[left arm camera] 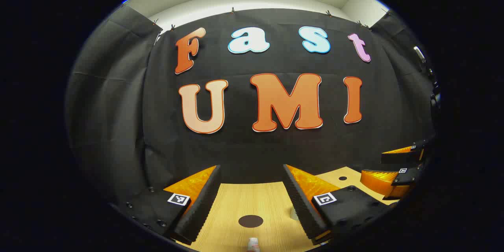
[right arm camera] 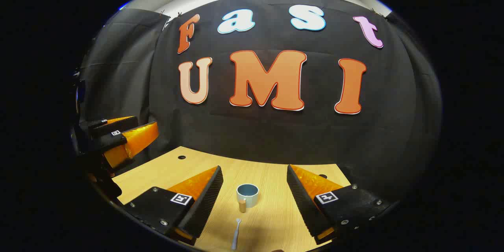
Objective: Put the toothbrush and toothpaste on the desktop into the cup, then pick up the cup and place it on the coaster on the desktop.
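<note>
wood-grain desktop (right arm camera: pixel 271 212), glossy cup (right arm camera: pixel 247 194)

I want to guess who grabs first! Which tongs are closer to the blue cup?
Right. The cup stands just ahead of the right tongs, between their open fingers. The left tongs hover off to the side, farther away.

Bare desktop (right arm camera: pixel 275 212) surrounds the cup (right arm camera: pixel 247 195) and toothbrush (right arm camera: pixel 236 234).

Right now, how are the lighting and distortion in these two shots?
Left gripper view: fisheye bends the desktop edge; the dark coaster is sharp, the toothpaste cut off at the bottom. Right gripper view: even light, cup and toothbrush crisp, soft shadows, no glare.
</note>
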The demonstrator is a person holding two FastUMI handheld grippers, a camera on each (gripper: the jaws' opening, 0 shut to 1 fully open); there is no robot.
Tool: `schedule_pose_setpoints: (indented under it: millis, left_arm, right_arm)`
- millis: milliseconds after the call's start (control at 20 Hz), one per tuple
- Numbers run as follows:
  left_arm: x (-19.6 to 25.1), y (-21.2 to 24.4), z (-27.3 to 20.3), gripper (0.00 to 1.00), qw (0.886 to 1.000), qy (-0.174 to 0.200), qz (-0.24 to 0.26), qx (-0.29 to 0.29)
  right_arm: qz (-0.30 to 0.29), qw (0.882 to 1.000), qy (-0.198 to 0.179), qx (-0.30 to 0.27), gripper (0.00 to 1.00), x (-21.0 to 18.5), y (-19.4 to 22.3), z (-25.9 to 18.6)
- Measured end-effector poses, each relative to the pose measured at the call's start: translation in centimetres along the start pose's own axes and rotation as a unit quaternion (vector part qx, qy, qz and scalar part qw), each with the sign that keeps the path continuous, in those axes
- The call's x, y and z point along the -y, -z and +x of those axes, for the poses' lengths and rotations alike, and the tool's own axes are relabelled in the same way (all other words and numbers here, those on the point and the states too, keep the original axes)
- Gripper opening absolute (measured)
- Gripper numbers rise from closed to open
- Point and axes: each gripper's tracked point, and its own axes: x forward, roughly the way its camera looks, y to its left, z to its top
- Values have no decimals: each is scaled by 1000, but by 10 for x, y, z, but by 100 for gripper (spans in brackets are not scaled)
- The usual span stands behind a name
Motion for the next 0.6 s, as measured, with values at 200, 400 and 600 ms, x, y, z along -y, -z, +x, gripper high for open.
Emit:
schedule_pose_setpoints:
  millis: [200, 400, 600]
  left_arm:
    - [0, 1, -2, 98, 1000, -3, 3, 0]
    - [-2, 0, -4, 98, 1000, -12, 6, 0]
    - [-8, 5, -8, 98, 1000, -19, 0, -8]
  right_arm:
    - [-5, 1000, -7, -4, 98, -5, 1, -1]
    - [-5, 1000, -16, -9, 98, -9, 4, 2]
    - [-12, 1000, -20, -18, 98, -11, 7, 8]
